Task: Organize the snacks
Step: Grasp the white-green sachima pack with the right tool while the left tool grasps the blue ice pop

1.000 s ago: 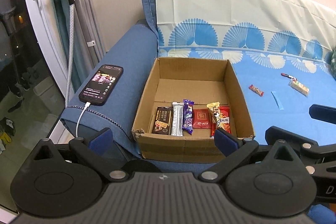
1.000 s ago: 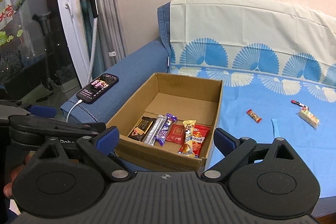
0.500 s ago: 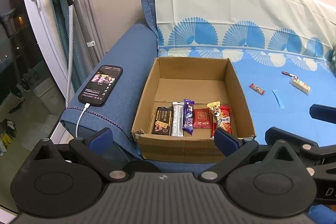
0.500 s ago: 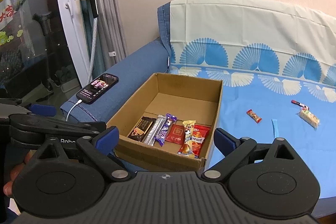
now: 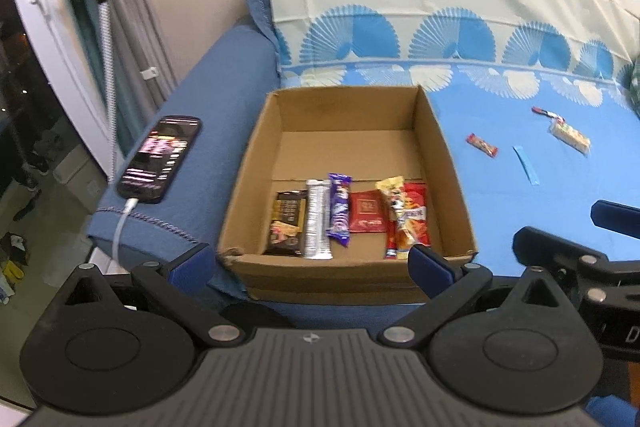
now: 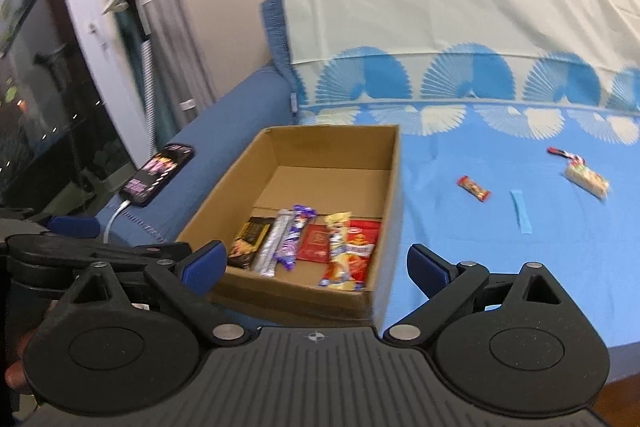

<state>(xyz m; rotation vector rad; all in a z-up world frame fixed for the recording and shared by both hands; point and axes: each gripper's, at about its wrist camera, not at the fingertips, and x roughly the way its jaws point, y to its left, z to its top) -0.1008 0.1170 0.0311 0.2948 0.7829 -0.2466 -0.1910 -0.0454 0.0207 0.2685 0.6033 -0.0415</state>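
An open cardboard box (image 5: 448, 163) (image 6: 390, 187) sits on the blue sofa cover and holds several snacks in a row along its near side, among them a purple bar (image 5: 339, 211) (image 6: 294, 237). On the cover to the right lie a small red bar (image 5: 482, 145) (image 6: 474, 188), a blue strip (image 5: 526, 165) (image 6: 521, 211), a pale wrapped bar (image 5: 570, 137) (image 6: 587, 179) and a thin red piece (image 5: 544, 112) (image 6: 562, 153). My left gripper (image 5: 308, 261) and right gripper (image 6: 314, 263) are both open and empty, in front of the box.
A phone (image 5: 160, 159) (image 6: 158, 173) on a white cable lies on the sofa arm left of the box. A lamp stand (image 5: 102, 3), curtains and a glass door are at far left. The sofa back rises behind the box.
Both grippers have moved forward toward the box, and the right wrist view has swung right and closer. Nothing was picked up.
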